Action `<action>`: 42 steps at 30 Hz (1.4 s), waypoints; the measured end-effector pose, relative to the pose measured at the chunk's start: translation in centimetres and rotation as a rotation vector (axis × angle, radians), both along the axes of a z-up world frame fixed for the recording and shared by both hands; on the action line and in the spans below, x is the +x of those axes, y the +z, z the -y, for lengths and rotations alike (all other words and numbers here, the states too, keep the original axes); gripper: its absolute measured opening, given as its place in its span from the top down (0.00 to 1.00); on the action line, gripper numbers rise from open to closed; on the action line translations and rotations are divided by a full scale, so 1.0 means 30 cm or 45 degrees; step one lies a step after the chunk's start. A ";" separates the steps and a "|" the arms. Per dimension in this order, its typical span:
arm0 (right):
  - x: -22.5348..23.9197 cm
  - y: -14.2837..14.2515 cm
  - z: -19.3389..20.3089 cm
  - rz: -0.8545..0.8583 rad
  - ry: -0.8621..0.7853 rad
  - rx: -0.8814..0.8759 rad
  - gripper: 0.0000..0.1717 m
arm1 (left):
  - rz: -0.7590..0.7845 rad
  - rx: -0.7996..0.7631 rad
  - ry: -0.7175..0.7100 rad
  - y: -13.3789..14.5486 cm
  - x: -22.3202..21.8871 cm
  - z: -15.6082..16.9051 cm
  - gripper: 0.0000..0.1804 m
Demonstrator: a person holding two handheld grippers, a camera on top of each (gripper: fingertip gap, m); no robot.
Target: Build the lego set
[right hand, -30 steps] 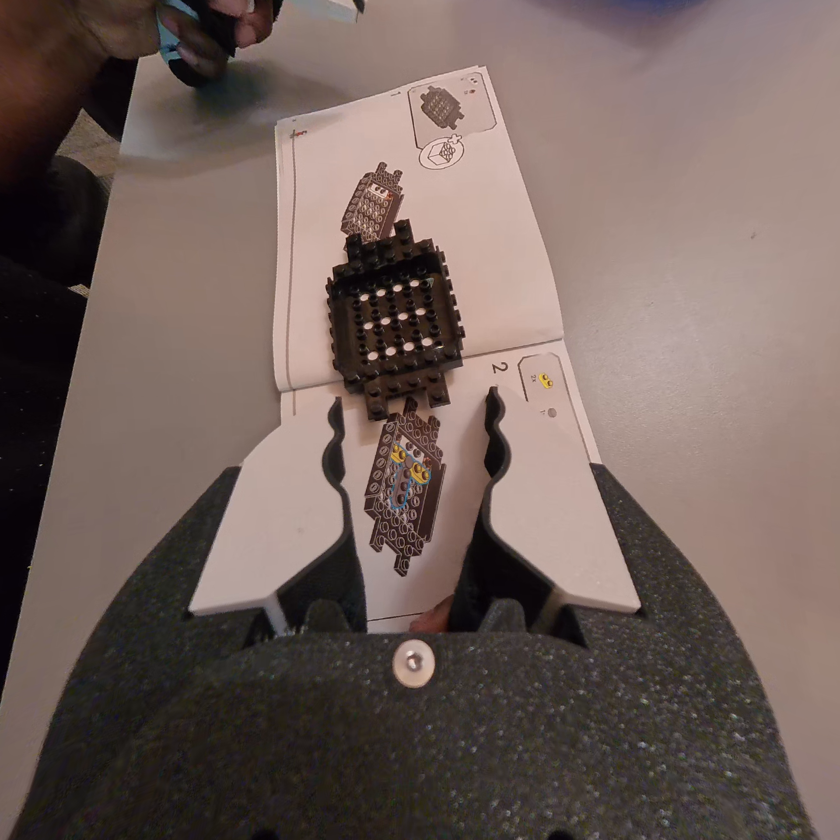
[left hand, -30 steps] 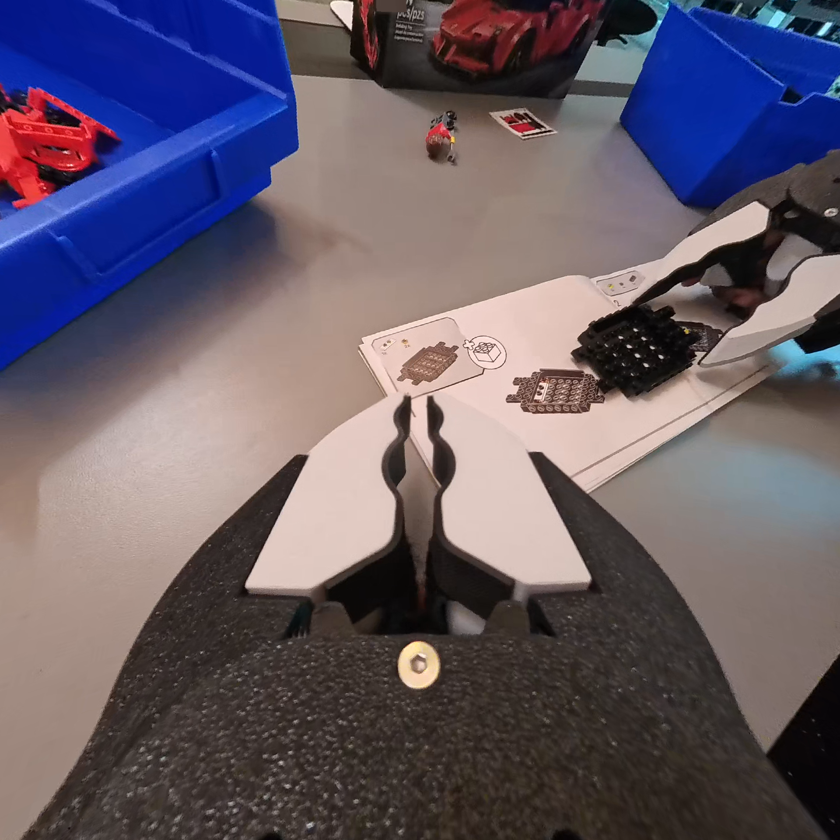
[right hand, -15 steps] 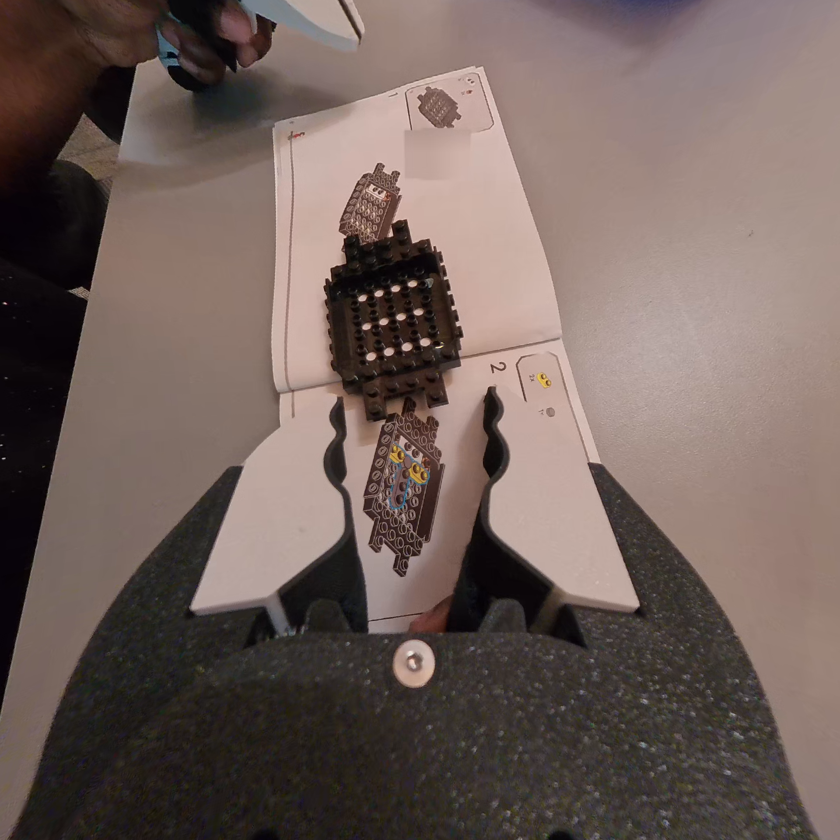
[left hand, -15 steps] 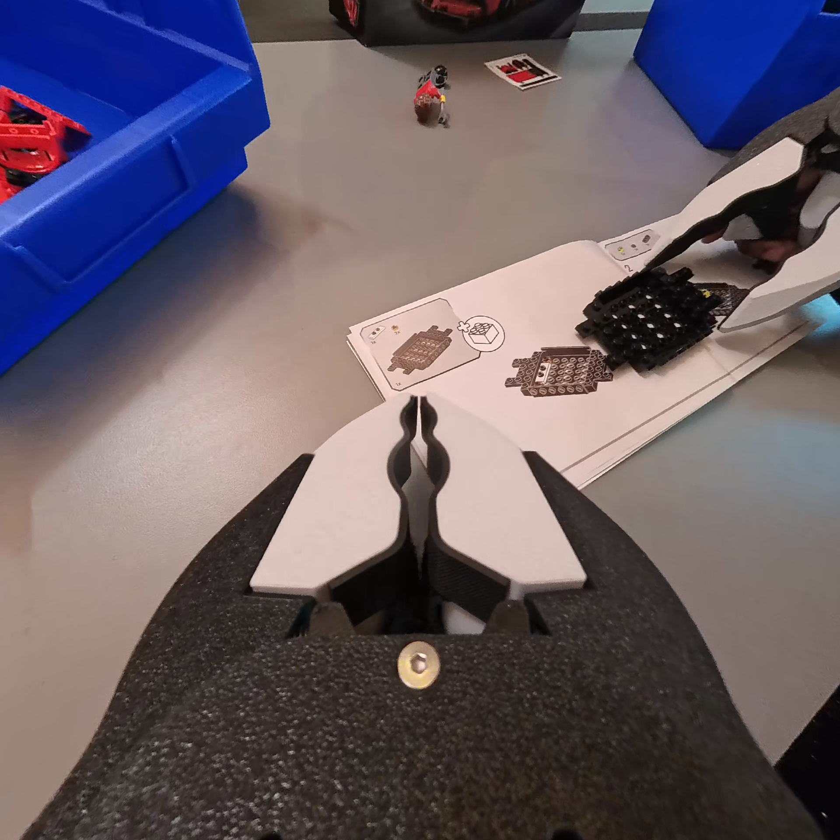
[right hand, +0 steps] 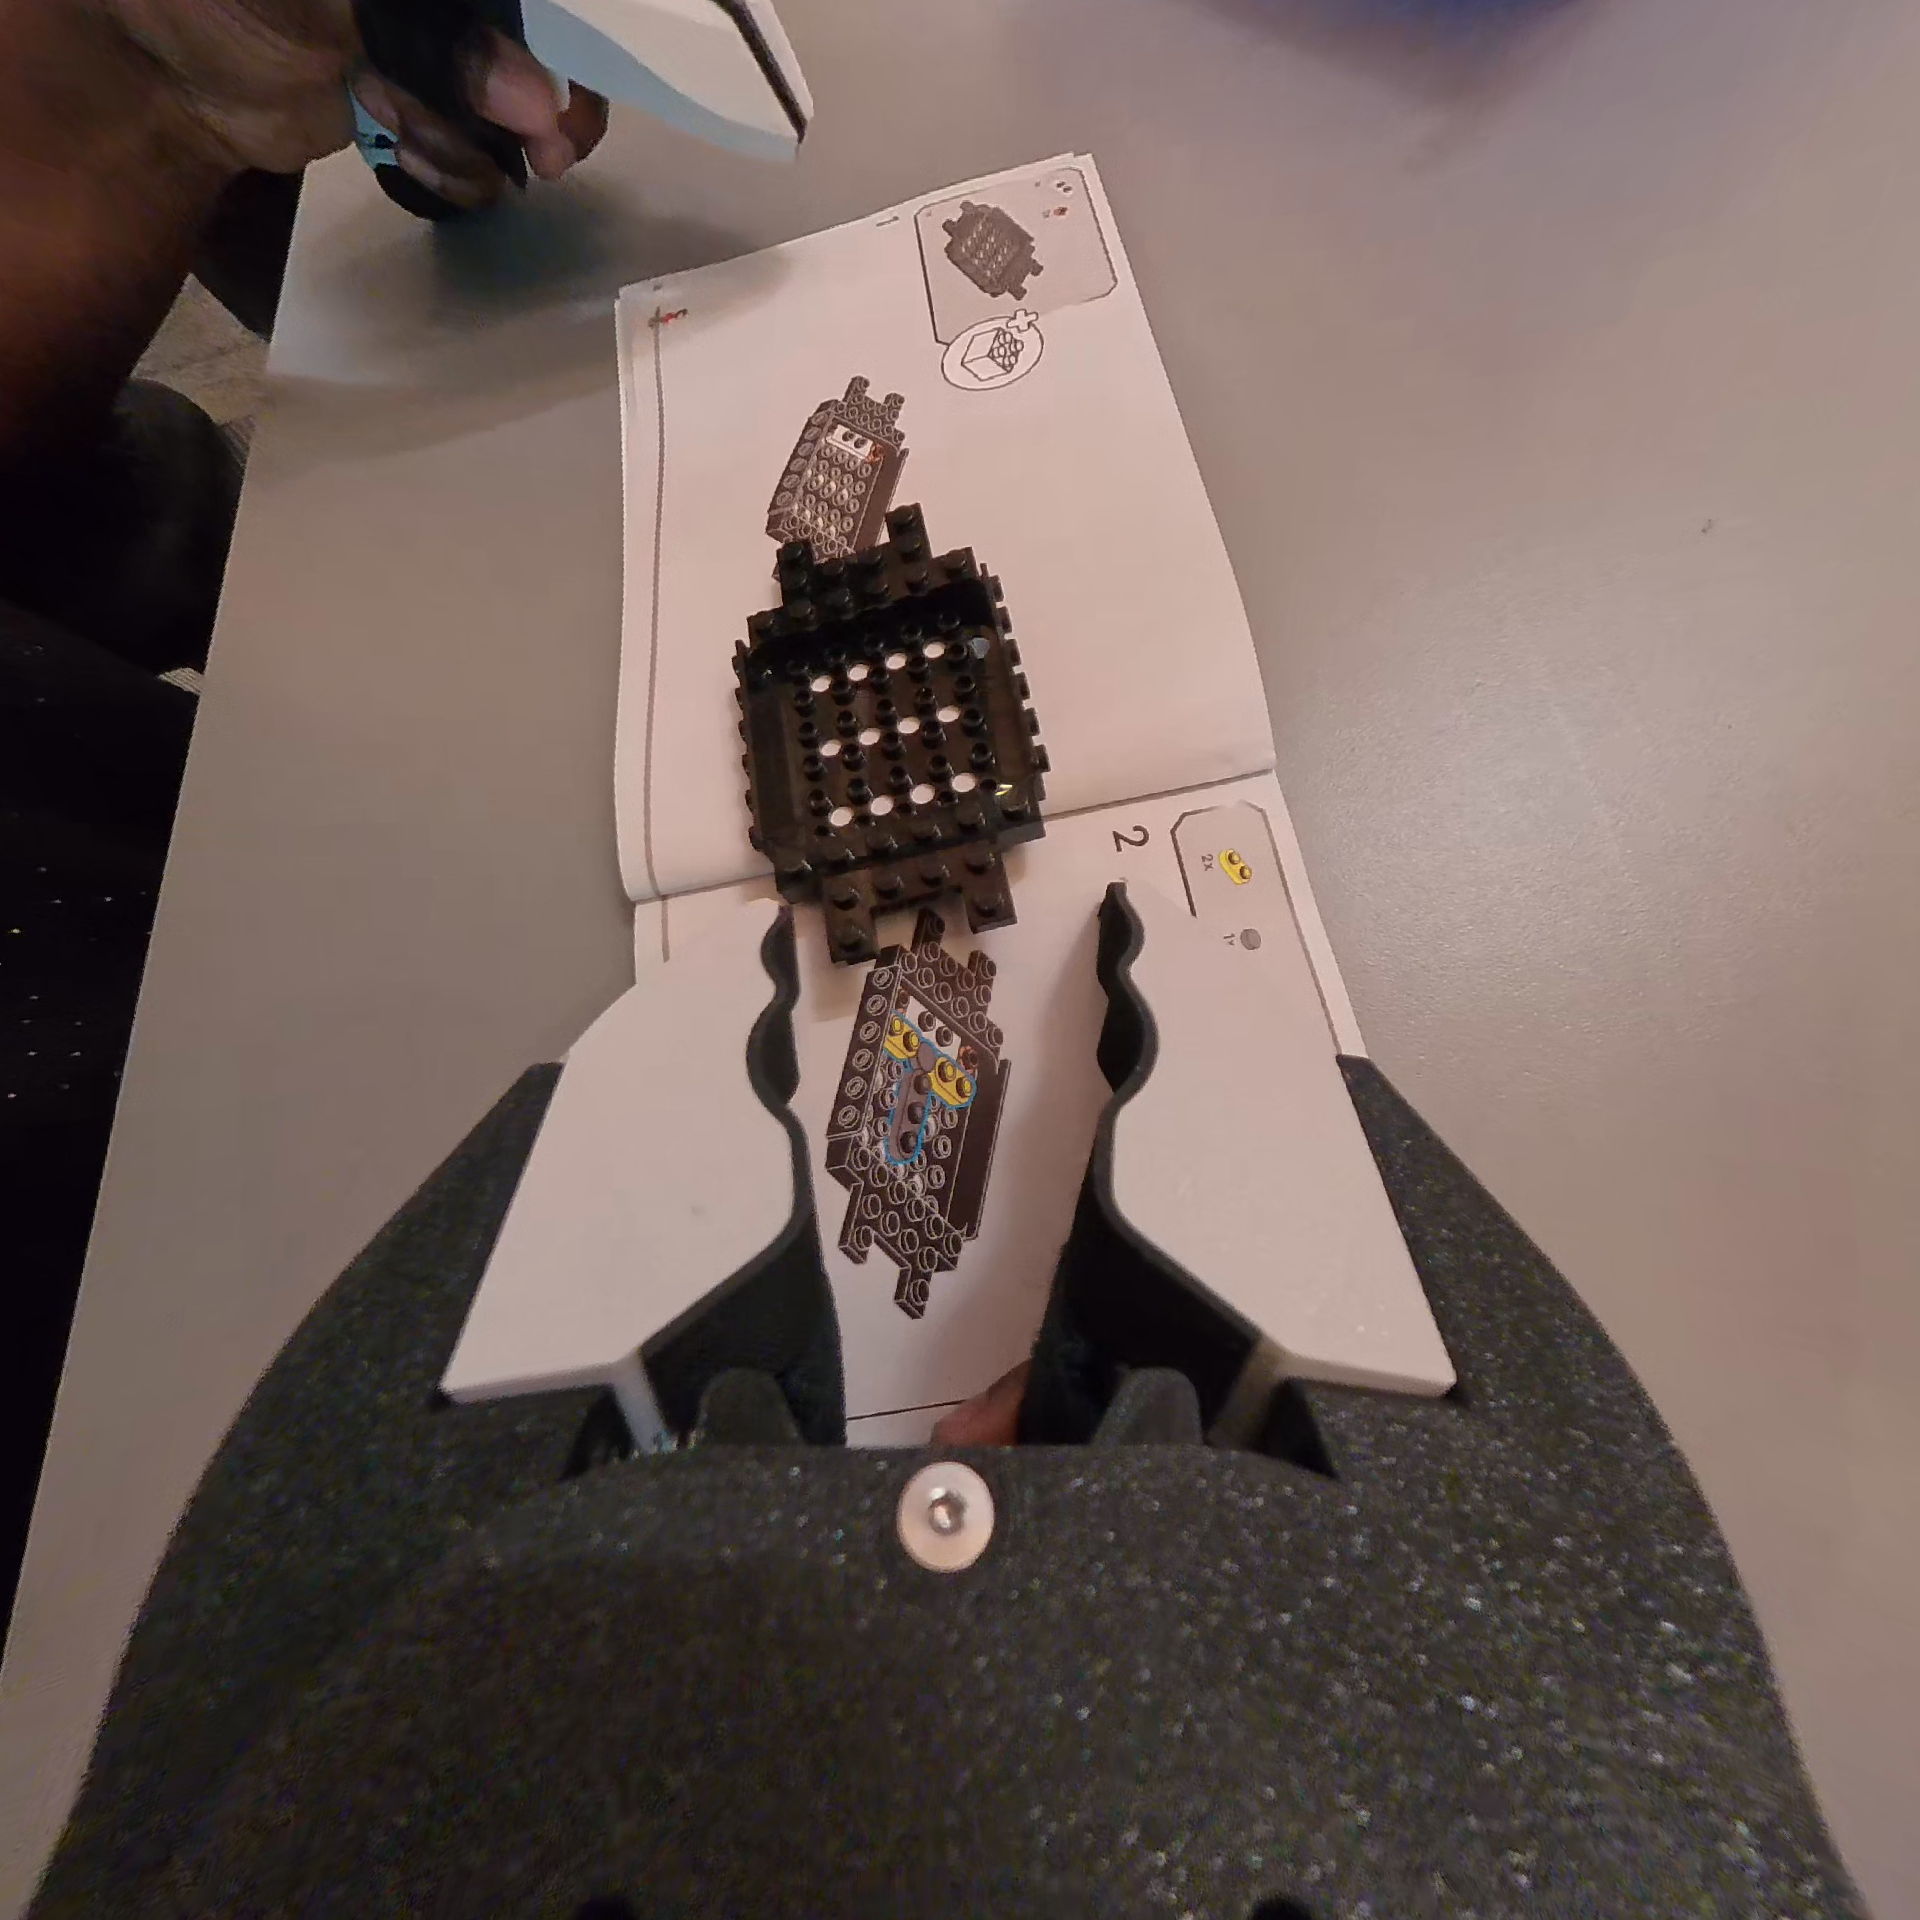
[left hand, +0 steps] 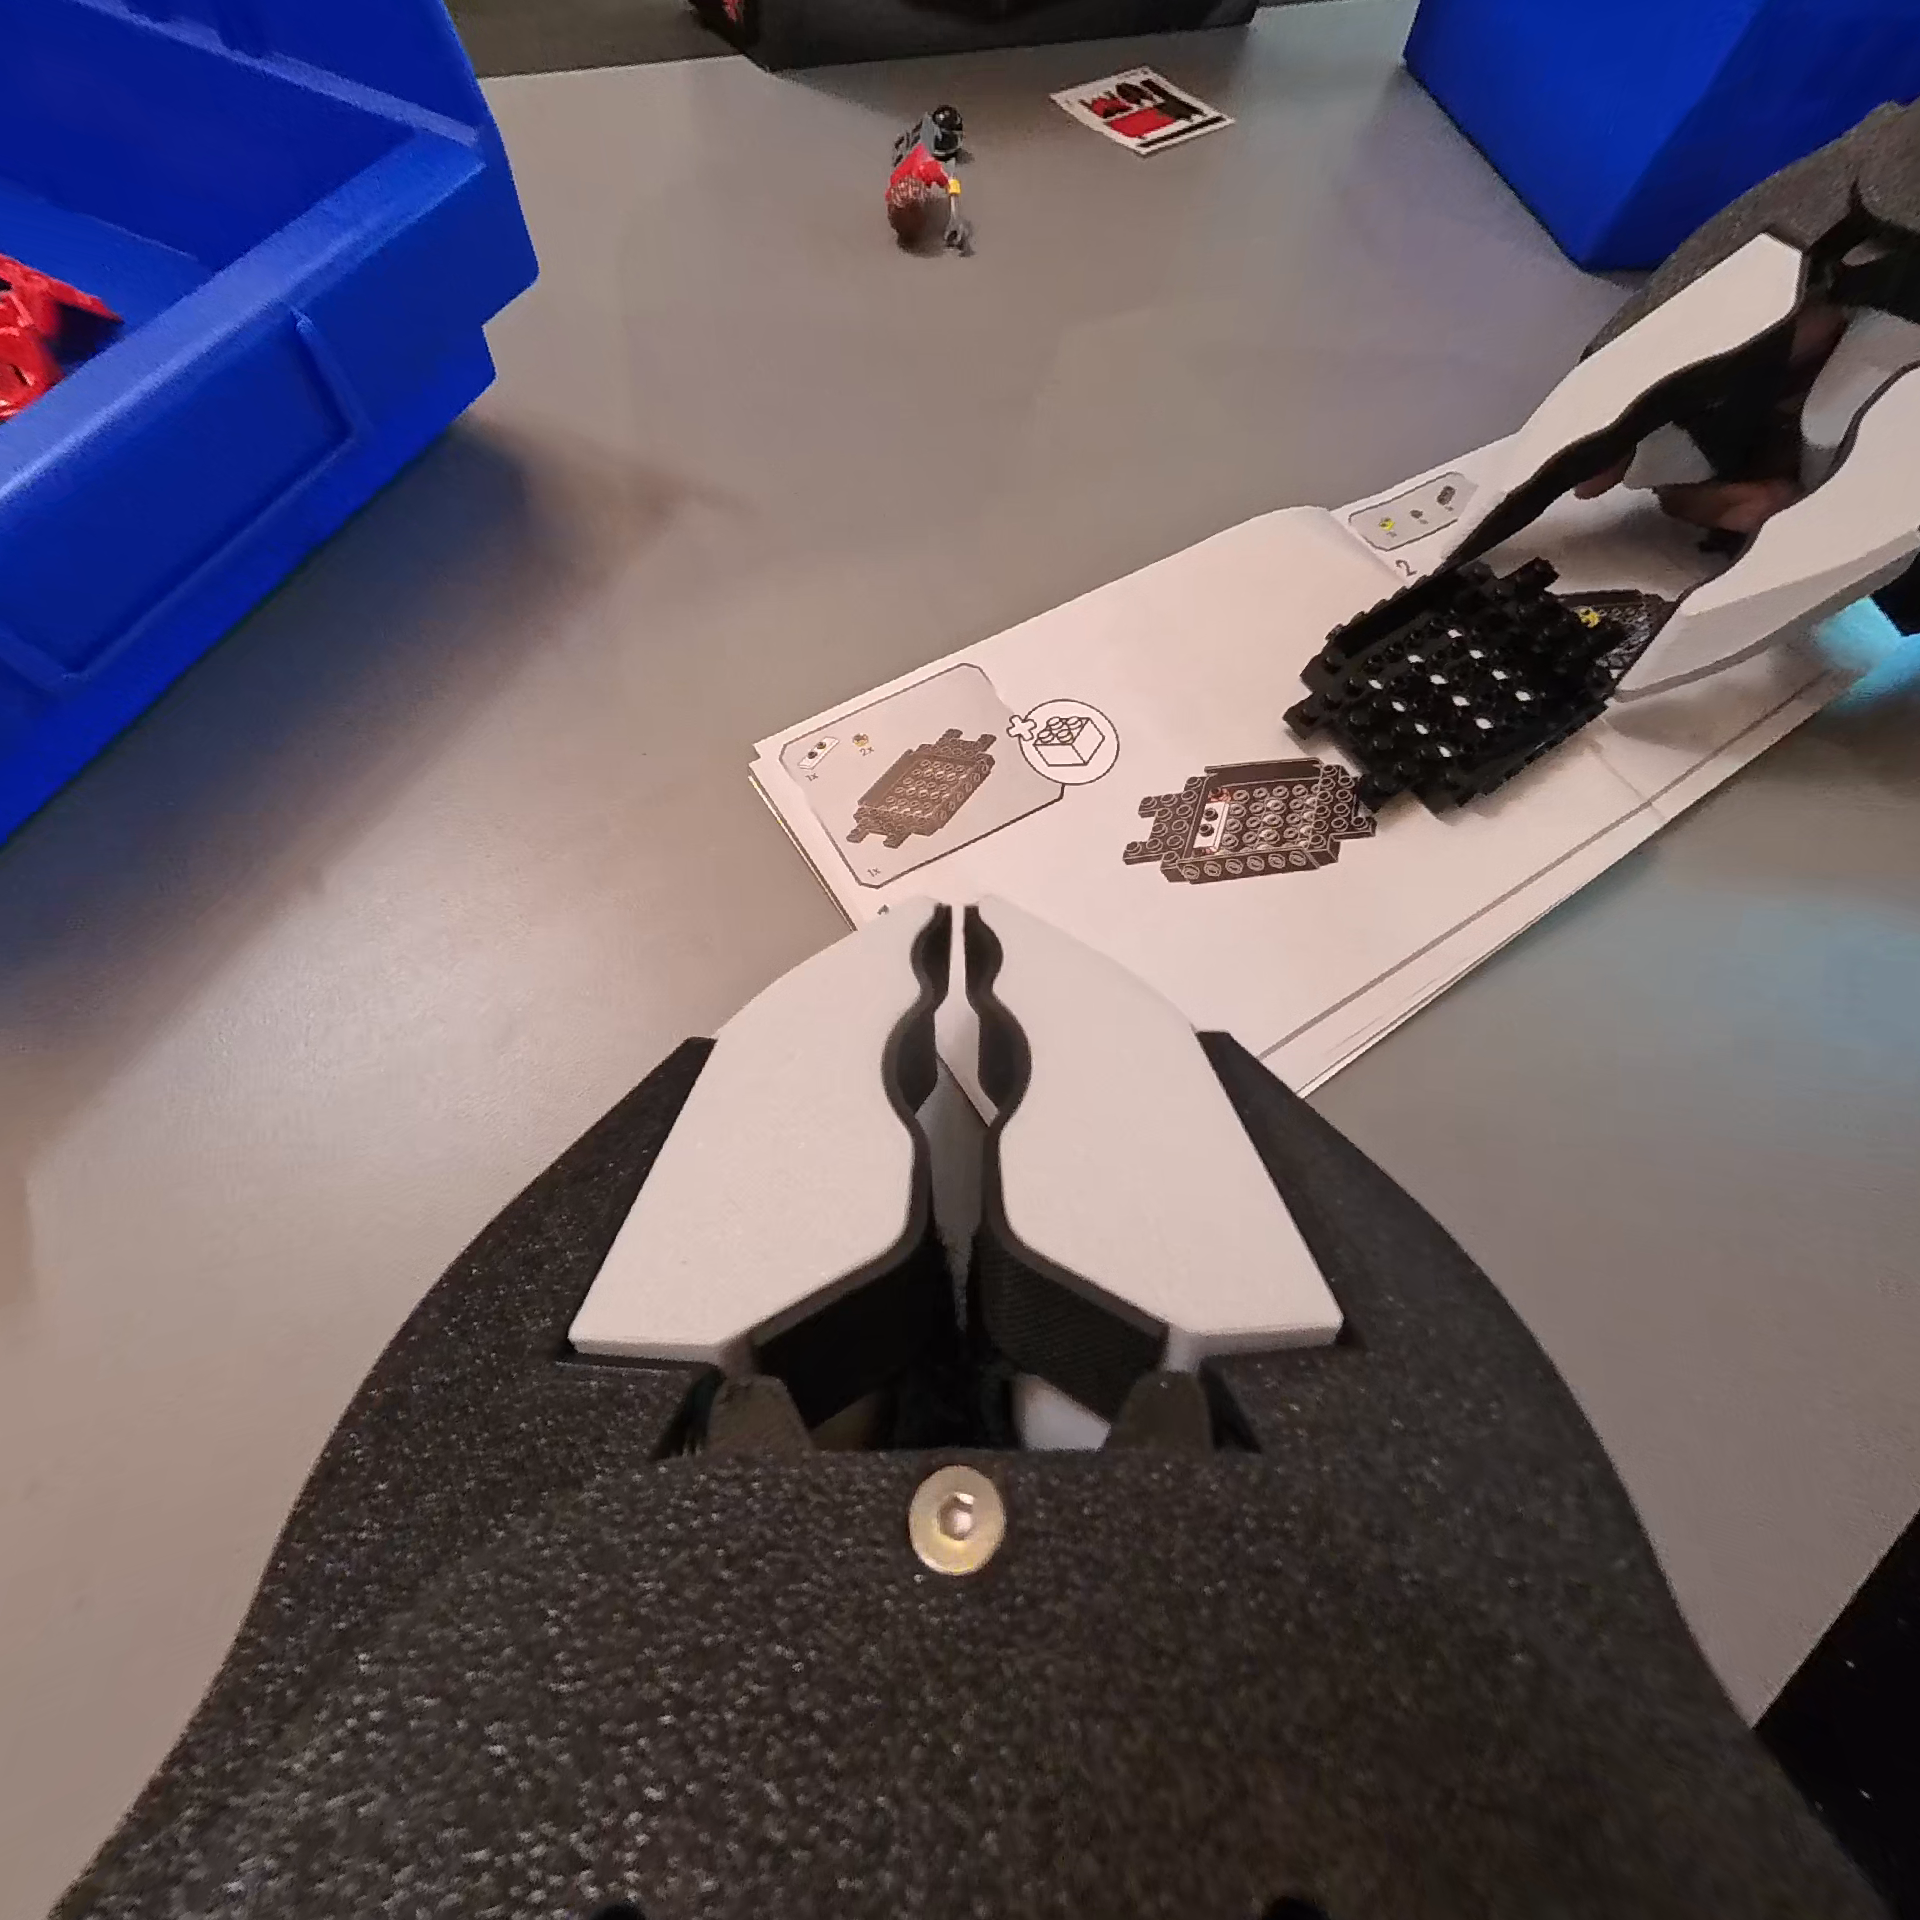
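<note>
A black studded brick chassis (left hand: pixel 1455 686) lies on an open white instruction booklet (left hand: pixel 1195 644) on the grey table. My right gripper (right hand: pixel 951 914) is open, low over the booklet (right hand: pixel 1091 582). The near tabs of the chassis (right hand: pixel 894 727) reach between its fingertips, and the pads do not press on them. It also shows in the left wrist view (left hand: pixel 1548 623). My left gripper (left hand: pixel 956 914) is shut with nothing between its pads, and hovers over the booklet's near corner. In the right wrist view a hand holds it at the top left (right hand: pixel 707 94).
A blue bin (left hand: pixel 260 343) with red parts (left hand: pixel 31 322) stands at the left, and another blue bin (left hand: pixel 1621 104) at the far right. A small red and black piece (left hand: pixel 925 187) and a sticker sheet (left hand: pixel 1143 109) lie behind. The table edge (right hand: pixel 208 727) runs at the right gripper's left. My hands' fingertips stand some 20 cm from each other.
My left gripper's pads came together from a small gap, on nothing, and it moved forward towards the booklet corner. My right gripper stayed open at the chassis end.
</note>
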State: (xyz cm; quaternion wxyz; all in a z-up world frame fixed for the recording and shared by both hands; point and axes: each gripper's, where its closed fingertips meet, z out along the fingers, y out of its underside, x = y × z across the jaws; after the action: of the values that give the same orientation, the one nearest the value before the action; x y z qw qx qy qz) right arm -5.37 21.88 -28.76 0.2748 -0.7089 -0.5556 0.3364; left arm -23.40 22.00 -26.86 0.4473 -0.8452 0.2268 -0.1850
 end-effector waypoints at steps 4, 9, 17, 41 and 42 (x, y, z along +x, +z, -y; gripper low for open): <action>0.000 0.001 -0.002 -0.003 -0.004 -0.009 0.68 | 0.000 -0.004 -0.003 -0.001 0.001 0.000 0.99; 0.001 0.072 -0.004 -0.121 -0.047 0.060 0.69 | 0.000 0.003 0.001 0.001 0.000 0.000 0.99; 0.458 0.502 -0.052 -0.112 -0.452 0.157 0.78 | 0.000 0.036 -0.020 0.011 0.006 0.006 0.99; 1.104 0.284 -0.289 0.584 -0.033 0.032 0.87 | -0.057 0.229 0.135 0.062 -0.039 -0.008 0.99; 1.104 0.276 -0.295 0.597 -0.027 0.042 0.86 | -0.076 0.213 0.140 0.053 -0.040 -0.011 0.99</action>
State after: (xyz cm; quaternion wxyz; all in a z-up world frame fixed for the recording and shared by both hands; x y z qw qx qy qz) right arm 27.74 30.74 -20.50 0.1535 -0.7688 -0.6023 0.1506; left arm -24.59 22.34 -25.26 0.5187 -0.8212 0.2078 -0.1155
